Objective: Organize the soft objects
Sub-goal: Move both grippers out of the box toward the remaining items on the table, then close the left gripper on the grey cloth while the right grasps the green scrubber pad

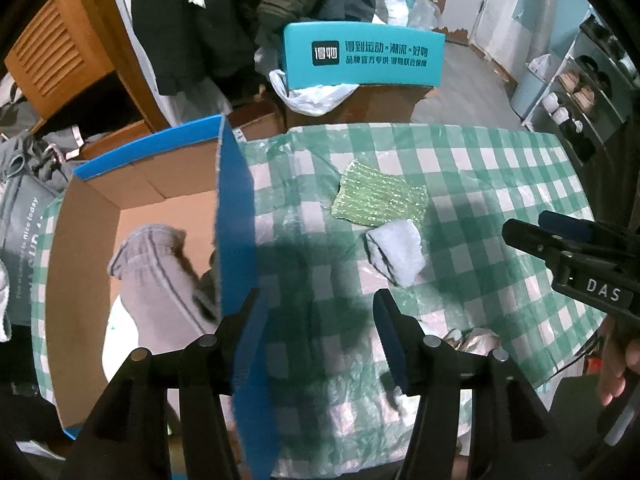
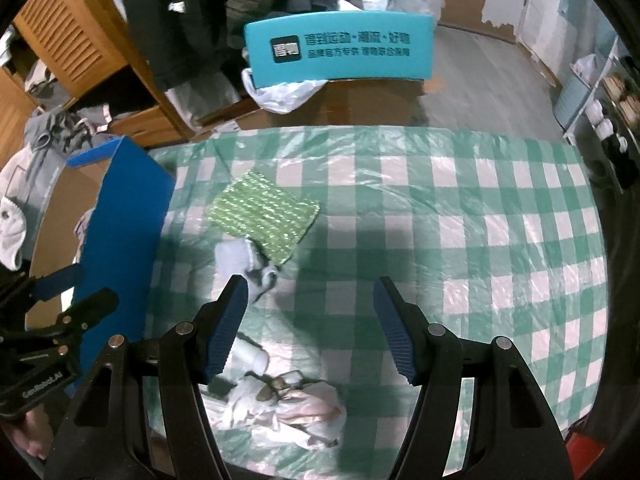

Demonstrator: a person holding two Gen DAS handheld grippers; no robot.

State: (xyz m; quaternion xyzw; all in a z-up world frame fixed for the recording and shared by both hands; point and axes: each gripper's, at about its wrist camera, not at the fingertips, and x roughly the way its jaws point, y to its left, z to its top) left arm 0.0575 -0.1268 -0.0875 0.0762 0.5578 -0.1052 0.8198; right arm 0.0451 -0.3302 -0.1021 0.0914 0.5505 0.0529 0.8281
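Observation:
A blue cardboard box (image 1: 236,216) stands open at the table's left; a grey sock (image 1: 160,272) lies inside it. My left gripper (image 1: 318,324) is open and empty, its jaws astride the box's right wall. A folded light grey sock (image 1: 396,252) lies on the checked cloth beside a green sparkly cloth (image 1: 380,198). In the right wrist view the box (image 2: 124,216), green cloth (image 2: 264,216) and grey sock (image 2: 248,264) show. My right gripper (image 2: 310,320) is open and empty, just short of the sock. A white patterned cloth (image 2: 288,404) lies under it.
A green-and-white checked plastic cover (image 2: 460,240) lies over the table. Beyond the far edge stand a teal box (image 2: 340,50), a white plastic bag (image 2: 280,96), hanging dark coats and a wooden cabinet (image 2: 68,40). A shelf (image 1: 576,92) with shoes stands at right.

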